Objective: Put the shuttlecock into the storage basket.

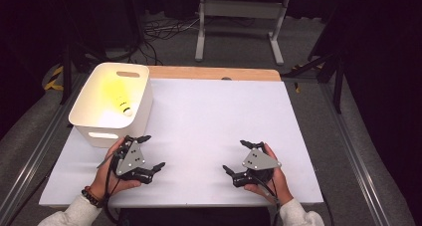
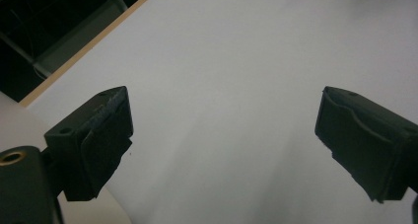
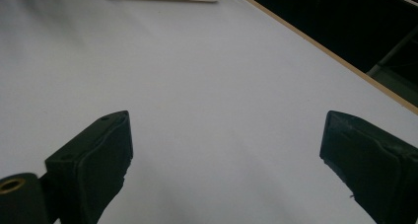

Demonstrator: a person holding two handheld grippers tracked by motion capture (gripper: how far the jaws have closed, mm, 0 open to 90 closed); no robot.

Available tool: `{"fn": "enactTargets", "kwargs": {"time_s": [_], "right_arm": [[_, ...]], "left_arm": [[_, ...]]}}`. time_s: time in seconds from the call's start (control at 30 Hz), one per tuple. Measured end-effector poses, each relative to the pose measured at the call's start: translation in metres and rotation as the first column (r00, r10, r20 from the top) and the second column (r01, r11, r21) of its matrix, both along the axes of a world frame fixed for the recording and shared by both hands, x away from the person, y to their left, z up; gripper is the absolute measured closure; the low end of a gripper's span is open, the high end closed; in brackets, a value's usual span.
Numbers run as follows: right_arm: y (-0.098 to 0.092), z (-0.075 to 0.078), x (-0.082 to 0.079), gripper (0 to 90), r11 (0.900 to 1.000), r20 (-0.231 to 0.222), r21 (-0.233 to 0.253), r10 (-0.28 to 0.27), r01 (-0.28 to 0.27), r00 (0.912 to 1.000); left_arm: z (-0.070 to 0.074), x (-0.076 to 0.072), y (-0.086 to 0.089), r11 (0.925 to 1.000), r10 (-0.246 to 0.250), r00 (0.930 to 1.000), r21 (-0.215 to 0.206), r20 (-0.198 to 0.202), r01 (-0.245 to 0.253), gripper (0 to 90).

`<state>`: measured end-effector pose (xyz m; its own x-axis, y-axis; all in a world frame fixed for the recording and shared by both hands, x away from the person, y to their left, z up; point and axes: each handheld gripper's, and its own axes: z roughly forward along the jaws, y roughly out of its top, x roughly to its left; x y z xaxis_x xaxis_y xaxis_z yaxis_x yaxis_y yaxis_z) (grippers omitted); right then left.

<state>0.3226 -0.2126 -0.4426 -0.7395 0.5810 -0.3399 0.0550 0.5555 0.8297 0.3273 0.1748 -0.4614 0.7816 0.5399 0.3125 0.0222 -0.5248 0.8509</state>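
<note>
High view: both tongs (image 1: 152,151) (image 1: 239,156) spread above bare table (image 1: 209,116).

A lab or test room set up for recording handling work

A white sheet covers the wooden tabletop (image 1: 214,72), which stands on grey carpet in a dark room. Loose cables (image 1: 159,32) trail across the floor behind it, beside the white metal legs of another bench (image 1: 239,17). Yellow-and-black tape (image 1: 53,76) marks the floor, and metal rails (image 1: 30,156) run along both sides.

Left gripper (image 1: 151,152), right gripper (image 1: 237,156): fingers spread wide, empty.
</note>
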Motion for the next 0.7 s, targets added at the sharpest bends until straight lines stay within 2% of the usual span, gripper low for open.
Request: {"fn": "enactTargets", "kwargs": {"time_s": [0.13,0.17,0.33,0.57,0.7], "right_arm": [[0.000,0.000,0.000,6.5,1.000,0.000,0.002,0.000,0.000,1.0000],[0.000,0.000,0.000,6.5,1.000,0.001,0.002,-0.001,0.001,1.0000],[-0.002,0.001,-0.001,6.5,1.000,0.004,0.007,-0.006,0.006,1.0000],[-0.002,0.000,-0.003,6.5,1.000,0.009,0.004,-0.017,0.017,0.9998],[-0.003,-0.001,-0.003,6.5,1.000,0.007,0.004,-0.025,0.025,0.9997]], "left_arm": [[-0.003,-0.002,0.004,0.9999,0.011,0.9999,-0.003,-0.002,-0.011,8.4],[-0.004,-0.004,0.008,0.9997,0.018,0.9998,-0.016,-0.007,-0.018,8.4],[-0.009,-0.009,0.021,0.9984,0.051,0.9987,-0.025,-0.009,-0.051,7.4],[-0.014,-0.013,0.039,0.9947,0.070,0.9963,-0.072,-0.051,-0.073,5.3],[-0.016,-0.016,0.047,0.9923,0.085,0.9942,-0.085,-0.065,-0.091,4.3]]}}
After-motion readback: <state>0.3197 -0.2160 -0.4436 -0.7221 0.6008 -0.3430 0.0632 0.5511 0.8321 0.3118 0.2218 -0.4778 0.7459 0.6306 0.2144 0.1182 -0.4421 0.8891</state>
